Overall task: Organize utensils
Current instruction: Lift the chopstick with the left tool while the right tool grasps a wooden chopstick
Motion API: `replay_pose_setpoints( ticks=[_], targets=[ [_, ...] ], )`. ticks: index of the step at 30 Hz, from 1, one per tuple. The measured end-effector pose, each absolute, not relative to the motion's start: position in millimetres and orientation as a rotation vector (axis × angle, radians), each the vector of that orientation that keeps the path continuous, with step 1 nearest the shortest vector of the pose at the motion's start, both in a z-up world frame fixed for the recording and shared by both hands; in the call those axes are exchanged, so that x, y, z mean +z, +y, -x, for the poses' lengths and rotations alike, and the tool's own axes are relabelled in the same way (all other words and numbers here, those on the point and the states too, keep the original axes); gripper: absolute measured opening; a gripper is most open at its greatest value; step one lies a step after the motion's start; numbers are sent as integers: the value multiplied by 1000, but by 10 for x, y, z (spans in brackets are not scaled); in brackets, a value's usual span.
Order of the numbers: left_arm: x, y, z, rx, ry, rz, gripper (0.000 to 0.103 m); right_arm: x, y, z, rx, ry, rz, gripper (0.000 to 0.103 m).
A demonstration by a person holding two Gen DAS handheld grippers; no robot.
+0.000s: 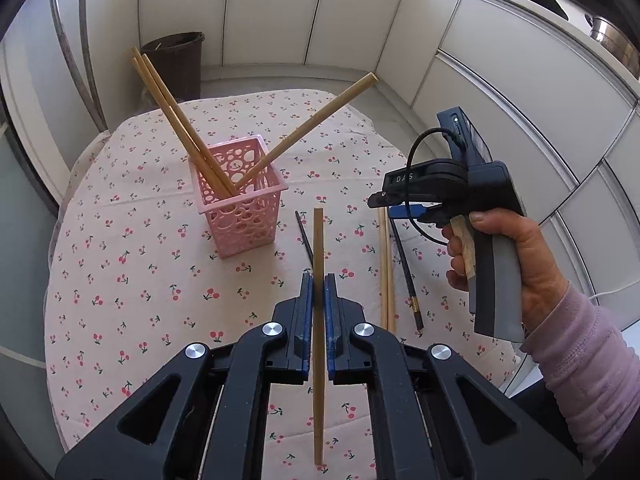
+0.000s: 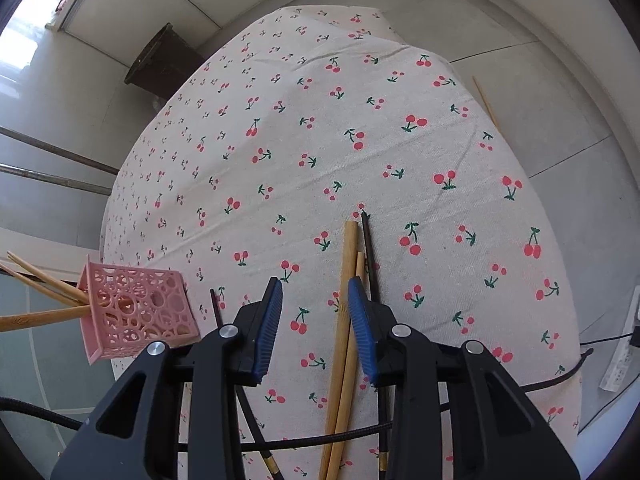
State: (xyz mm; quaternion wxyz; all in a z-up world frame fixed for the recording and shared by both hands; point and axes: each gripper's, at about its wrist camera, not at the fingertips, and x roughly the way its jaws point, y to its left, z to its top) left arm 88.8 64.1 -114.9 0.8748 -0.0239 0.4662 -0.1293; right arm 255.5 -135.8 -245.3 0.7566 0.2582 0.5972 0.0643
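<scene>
My left gripper [image 1: 319,284] is shut on a bamboo chopstick [image 1: 318,248], held upright above the cherry-print tablecloth [image 1: 132,280]. A pink perforated basket [image 1: 244,216] stands ahead to the left with three bamboo chopsticks [image 1: 180,120] leaning in it; it also shows in the right wrist view [image 2: 136,312]. My right gripper [image 2: 316,312] is open just above the table, over two bamboo chopsticks [image 2: 346,300] and a black chopstick [image 2: 370,256]. Another black chopstick [image 2: 216,308] lies to its left. The right gripper [image 1: 374,200] also shows from the left wrist view, where the bamboo pair [image 1: 386,272] lies below it.
A dark waste bin [image 1: 176,64] stands on the floor beyond the table. White cabinets [image 1: 500,80] run along the right. A loose chopstick [image 2: 486,104] lies on the floor past the table's right edge. A power strip [image 2: 624,356] and cables lie on the floor at right.
</scene>
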Motion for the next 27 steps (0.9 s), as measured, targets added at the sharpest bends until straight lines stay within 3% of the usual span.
replay_pose_setpoints(
  ticks=[6, 8, 9, 10, 16, 27],
  targets=[
    [-1132, 717, -900, -271, 972, 66, 5, -2557, -1223, -2583, 121, 1313, -478, 31],
    [-1135, 731, -909, -266, 970, 68, 5, -2539, -1117, -2577, 96, 1290, -392, 25],
    [-1147, 746, -921, -262, 970, 68, 5, -2540, -1089, -2569, 88, 1284, -370, 11],
    [-1158, 756, -928, -257, 971, 69, 5, -2537, -1074, -2557, 86, 1271, -358, 9],
    [-1176, 823, -959, -231, 973, 84, 5, -2429, -1090, -2424, 109, 1218, -350, 8],
    [-987, 833, -840, -208, 893, 89, 5, -1566, -1276, -1747, 209, 1013, -349, 8]
  ],
)
